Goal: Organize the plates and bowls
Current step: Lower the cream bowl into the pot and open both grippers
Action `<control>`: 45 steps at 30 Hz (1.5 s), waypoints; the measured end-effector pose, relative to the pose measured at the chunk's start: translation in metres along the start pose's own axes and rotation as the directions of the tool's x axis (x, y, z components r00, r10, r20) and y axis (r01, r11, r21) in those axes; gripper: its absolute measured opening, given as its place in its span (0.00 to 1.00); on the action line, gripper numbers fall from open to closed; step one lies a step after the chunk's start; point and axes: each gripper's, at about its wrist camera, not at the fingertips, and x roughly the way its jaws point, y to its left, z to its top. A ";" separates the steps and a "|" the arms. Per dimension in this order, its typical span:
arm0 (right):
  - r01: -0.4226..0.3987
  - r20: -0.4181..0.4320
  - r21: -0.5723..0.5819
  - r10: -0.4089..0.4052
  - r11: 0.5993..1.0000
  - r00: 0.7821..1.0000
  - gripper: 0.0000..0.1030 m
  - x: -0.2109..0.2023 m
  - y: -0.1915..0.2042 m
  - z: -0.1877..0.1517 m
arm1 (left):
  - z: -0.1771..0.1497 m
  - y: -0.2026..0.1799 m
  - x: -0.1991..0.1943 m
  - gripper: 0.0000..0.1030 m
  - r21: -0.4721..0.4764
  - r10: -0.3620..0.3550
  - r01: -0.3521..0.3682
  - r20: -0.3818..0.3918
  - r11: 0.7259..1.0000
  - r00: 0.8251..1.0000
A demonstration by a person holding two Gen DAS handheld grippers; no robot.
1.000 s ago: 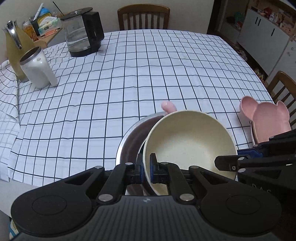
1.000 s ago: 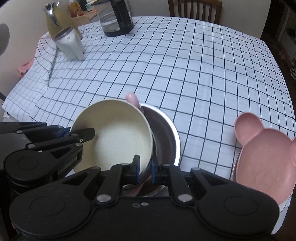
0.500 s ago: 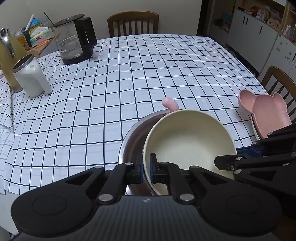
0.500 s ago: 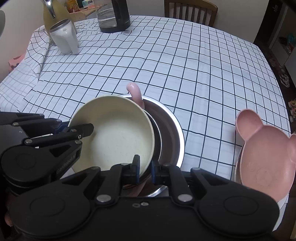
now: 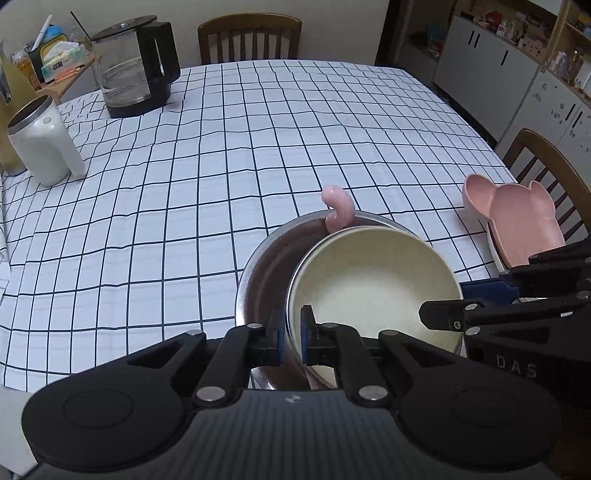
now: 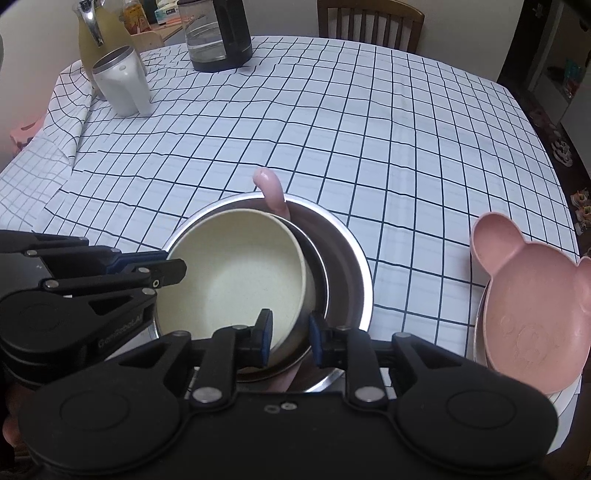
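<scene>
A cream bowl point(image 5: 373, 291) point(image 6: 236, 280) sits tilted inside nested steel bowls point(image 5: 258, 280) point(image 6: 351, 273) near the table's front edge. My left gripper point(image 5: 293, 332) is shut on the cream bowl's near-left rim; in the right wrist view the left gripper point(image 6: 173, 264) shows at that rim. My right gripper point(image 6: 290, 332) is opening: the cream bowl's rim and the inner steel rim stand between its jaws, and the pads do not press on them. In the left wrist view the right gripper point(image 5: 443, 304) shows at the bowl's right rim. A pink curved piece point(image 5: 338, 210) point(image 6: 271, 188) sticks up at the far rim.
A pink bear-shaped dish point(image 5: 517, 218) point(image 6: 532, 317) rests on another plate at the right edge. A white jug point(image 5: 40, 147) point(image 6: 122, 85) and a glass kettle point(image 5: 136, 66) point(image 6: 218, 33) stand at the far left. Chairs flank the checked tablecloth point(image 5: 240, 166).
The right gripper's jaws have parted from the bowl rims they were clamping. The left gripper keeps its hold, and the bowls stay in place.
</scene>
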 end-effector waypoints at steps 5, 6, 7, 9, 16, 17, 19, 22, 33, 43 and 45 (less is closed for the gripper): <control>-0.028 0.004 0.024 0.028 0.999 1.000 0.29 -0.004 -0.007 -0.001 | 0.000 0.007 -0.006 0.07 -0.012 -0.036 0.036 0.006 0.999 0.999; -0.034 0.008 0.029 0.034 0.999 0.999 0.30 -0.005 -0.008 -0.001 | 0.000 0.008 -0.008 0.08 -0.013 -0.043 0.043 0.010 0.999 0.999; -0.042 0.014 0.035 0.042 0.998 0.999 0.31 -0.009 -0.009 -0.002 | -0.001 0.010 -0.009 0.08 -0.015 -0.049 0.049 0.013 0.999 0.999; -0.061 0.028 0.046 0.060 0.997 0.998 0.36 -0.014 -0.013 -0.002 | -0.001 0.013 -0.013 0.09 -0.016 -0.054 0.054 0.019 0.998 0.998; -0.111 0.074 0.095 0.104 0.989 0.992 0.46 -0.026 -0.034 -0.001 | 0.000 0.034 -0.014 0.09 -0.048 -0.024 0.024 0.011 0.999 1.000; -0.116 0.080 0.102 0.108 0.988 0.991 0.49 -0.026 -0.037 -0.002 | 0.000 0.037 -0.013 0.09 -0.055 -0.019 0.020 0.007 0.998 1.000; -0.124 0.090 0.111 0.114 0.986 0.989 0.54 -0.027 -0.043 -0.002 | 0.000 0.044 -0.010 0.09 -0.072 -0.026 0.025 -0.006 0.997 1.000; -0.128 0.105 0.121 0.116 0.984 0.988 0.62 -0.027 -0.051 -0.004 | 0.000 0.050 -0.006 0.09 -0.084 -0.028 0.027 -0.017 0.996 0.999; -0.131 0.134 0.188 0.106 0.973 0.985 0.77 -0.017 -0.077 -0.014 | -0.003 0.064 0.017 0.24 -0.116 -0.076 0.070 -0.051 0.991 0.996; -0.105 0.102 0.224 0.084 0.969 0.991 0.77 0.003 -0.088 -0.028 | 0.003 0.072 0.029 0.74 -0.120 -0.070 0.068 -0.007 0.990 0.998; -0.090 0.091 0.232 0.071 0.969 0.993 0.76 0.010 -0.088 -0.027 | 0.006 0.070 0.036 0.74 -0.089 -0.064 0.063 -0.013 0.994 0.998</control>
